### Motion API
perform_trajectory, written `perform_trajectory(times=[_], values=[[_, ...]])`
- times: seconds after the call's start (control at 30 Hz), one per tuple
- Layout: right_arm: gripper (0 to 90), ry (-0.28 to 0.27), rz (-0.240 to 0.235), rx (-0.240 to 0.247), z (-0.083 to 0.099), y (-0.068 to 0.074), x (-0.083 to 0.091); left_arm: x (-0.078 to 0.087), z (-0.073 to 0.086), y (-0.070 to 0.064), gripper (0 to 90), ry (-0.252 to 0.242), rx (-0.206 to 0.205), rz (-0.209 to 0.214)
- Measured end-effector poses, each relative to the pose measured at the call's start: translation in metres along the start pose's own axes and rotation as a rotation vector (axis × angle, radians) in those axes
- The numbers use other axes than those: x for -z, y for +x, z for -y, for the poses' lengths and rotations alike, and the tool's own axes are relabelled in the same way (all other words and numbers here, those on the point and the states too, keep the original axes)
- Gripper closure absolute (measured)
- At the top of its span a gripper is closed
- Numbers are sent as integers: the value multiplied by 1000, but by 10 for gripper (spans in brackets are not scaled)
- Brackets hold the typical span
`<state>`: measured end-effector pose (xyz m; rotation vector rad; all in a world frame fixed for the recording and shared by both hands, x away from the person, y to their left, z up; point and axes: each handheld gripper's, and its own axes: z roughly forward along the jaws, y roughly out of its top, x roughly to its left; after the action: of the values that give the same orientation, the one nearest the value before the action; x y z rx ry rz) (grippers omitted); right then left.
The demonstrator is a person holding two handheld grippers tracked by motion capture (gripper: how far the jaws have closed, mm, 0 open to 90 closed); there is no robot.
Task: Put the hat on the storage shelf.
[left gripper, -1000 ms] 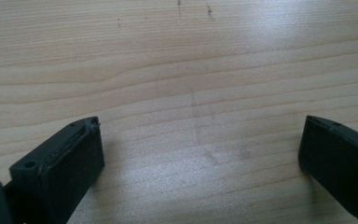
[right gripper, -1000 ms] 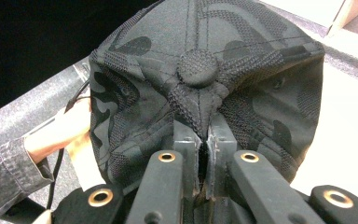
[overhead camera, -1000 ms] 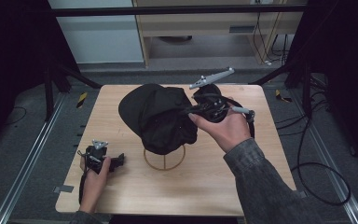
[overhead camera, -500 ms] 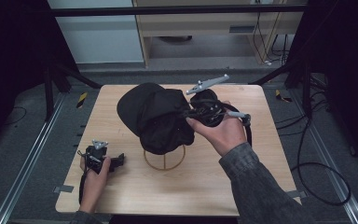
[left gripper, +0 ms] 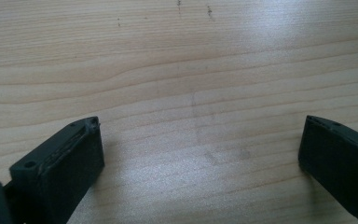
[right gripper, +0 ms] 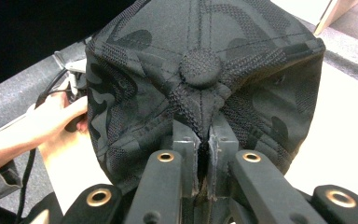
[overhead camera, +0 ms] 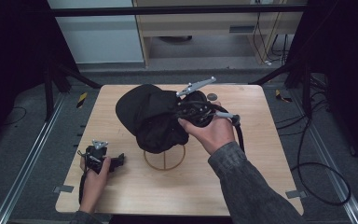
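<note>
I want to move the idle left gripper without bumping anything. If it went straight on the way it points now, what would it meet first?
Probably the bare table: the open left gripper looks down at wood, nothing between its fingers.

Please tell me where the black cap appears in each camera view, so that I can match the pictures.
High view: the black cap sits at the table's centre, above a wire ring stand, with the right claw at its right side.
Left gripper view: the cap is not in it.
Right gripper view: the cap is in the centre, pinched.
Shared landmark: the wooden table.
</note>
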<state>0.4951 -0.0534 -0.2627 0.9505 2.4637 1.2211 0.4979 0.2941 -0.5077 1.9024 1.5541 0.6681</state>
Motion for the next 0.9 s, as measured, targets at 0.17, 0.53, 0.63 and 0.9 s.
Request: perform_trajectory(times=[0.17, 0.53, 0.63, 0.9], values=[[842, 9, 4, -1, -1, -1, -7, 0, 0, 0, 0, 0, 0, 0], [829, 14, 6, -23, -4, -5, -14, 0, 0, 0, 0, 0, 0, 0], [825, 12, 5, -24, -5, -6, -15, 0, 0, 0, 0, 0, 0, 0], [806, 7, -5, -37, -7, -6, -19, 0, 0, 0, 0, 0, 2, -1]])
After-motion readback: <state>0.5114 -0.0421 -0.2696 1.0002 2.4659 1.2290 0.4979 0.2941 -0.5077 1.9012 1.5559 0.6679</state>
